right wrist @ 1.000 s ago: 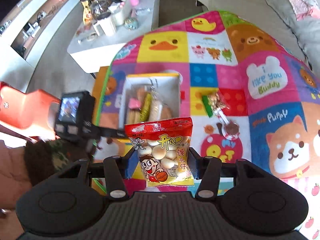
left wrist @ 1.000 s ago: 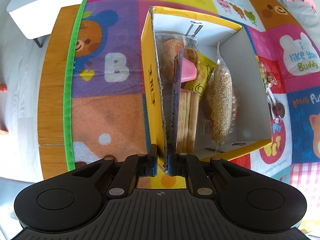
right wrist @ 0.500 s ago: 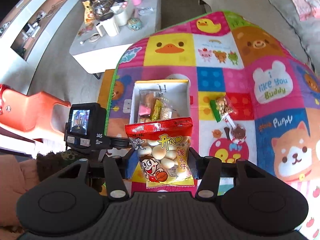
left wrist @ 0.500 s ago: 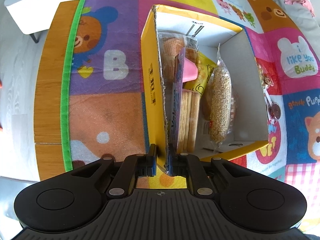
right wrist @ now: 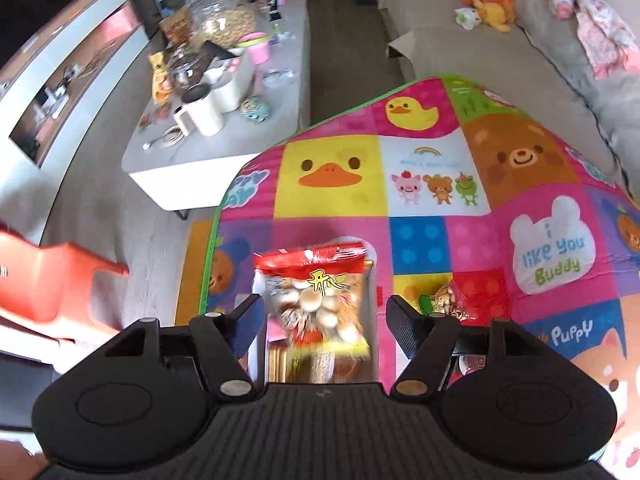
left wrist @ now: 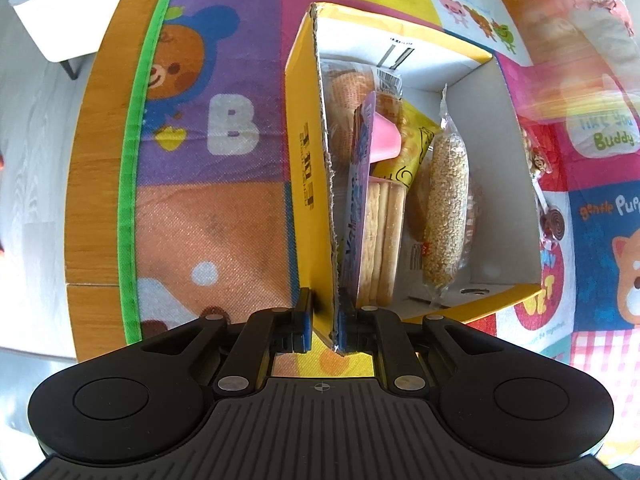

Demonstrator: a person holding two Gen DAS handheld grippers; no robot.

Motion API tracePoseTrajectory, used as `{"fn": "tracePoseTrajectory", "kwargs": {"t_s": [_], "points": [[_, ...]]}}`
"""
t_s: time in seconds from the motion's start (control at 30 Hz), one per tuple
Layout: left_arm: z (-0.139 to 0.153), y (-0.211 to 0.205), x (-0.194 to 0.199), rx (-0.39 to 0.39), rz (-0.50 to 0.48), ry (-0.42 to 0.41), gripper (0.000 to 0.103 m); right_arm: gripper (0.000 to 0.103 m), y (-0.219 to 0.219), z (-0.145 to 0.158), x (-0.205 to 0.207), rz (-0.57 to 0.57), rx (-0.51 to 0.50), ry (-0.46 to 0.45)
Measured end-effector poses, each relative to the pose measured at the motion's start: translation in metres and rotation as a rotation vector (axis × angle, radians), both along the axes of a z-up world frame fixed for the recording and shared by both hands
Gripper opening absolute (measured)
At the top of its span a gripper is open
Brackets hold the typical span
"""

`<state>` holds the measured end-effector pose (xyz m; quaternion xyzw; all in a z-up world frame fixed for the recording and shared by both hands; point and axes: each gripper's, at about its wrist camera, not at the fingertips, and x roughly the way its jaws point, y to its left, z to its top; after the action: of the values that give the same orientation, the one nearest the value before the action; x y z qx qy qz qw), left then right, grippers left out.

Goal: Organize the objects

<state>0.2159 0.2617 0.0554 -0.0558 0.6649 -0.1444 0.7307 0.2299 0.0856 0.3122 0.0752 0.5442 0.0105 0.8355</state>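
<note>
Left gripper (left wrist: 323, 330): fingers nearly closed, clamped on the near end of the left wall of the yellow box (left wrist: 304, 168), one finger outside, one inside. Right gripper (right wrist: 323, 322): fingers spread wide, gripping nothing; the red snack bag (right wrist: 318, 300), motion-blurred, sits between them without contact, above the box opening. The box stands on the play mat (left wrist: 208, 200) close to its green left edge. Box contents fill the left side; the right side has free room. A candy packet (right wrist: 450, 300) lies on the mat right of the box, partly hidden by the right finger

One yellow box (left wrist: 308, 184), one red snack bag (right wrist: 316, 300), two lollipops (left wrist: 550, 216).
</note>
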Motion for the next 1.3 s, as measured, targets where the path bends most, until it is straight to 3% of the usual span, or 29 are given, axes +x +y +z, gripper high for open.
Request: {"fn": "tracePoseTrajectory", "kwargs": {"t_s": [0.27, 0.5, 0.77, 0.93, 1.07, 1.13, 1.3], "points": [[0.001, 0.003, -0.001, 0.013, 0.025, 0.007, 0.013, 0.068, -0.083, -0.048, -0.045, -0.151, -0.037, 0.087], [0.004, 0.003, -0.006, 0.061, 0.039, 0.025, 0.011, 0.068, -0.144, -0.110, -0.082, -0.220, -0.052, 0.194], [0.007, -0.010, -0.003, 0.128, 0.065, 0.026, 0.008, 0.068, -0.160, -0.181, -0.071, -0.090, -0.087, 0.264], [0.007, -0.016, 0.020, 0.093, 0.193, 0.035, 0.009, 0.068, -0.169, -0.211, -0.054, -0.020, -0.115, 0.261], [0.011, -0.031, 0.037, 0.099, 0.183, -0.025, 0.009, 0.068, -0.178, -0.227, -0.038, -0.006, -0.107, 0.264], [0.014, -0.036, 0.040, 0.103, 0.189, -0.039, 0.009, 0.068, -0.185, -0.232, -0.029, -0.048, -0.028, 0.278], [0.024, -0.044, 0.029, 0.149, 0.137, -0.091, 0.009, 0.068, -0.194, -0.237, 0.002, -0.288, 0.298, 0.285]]}}
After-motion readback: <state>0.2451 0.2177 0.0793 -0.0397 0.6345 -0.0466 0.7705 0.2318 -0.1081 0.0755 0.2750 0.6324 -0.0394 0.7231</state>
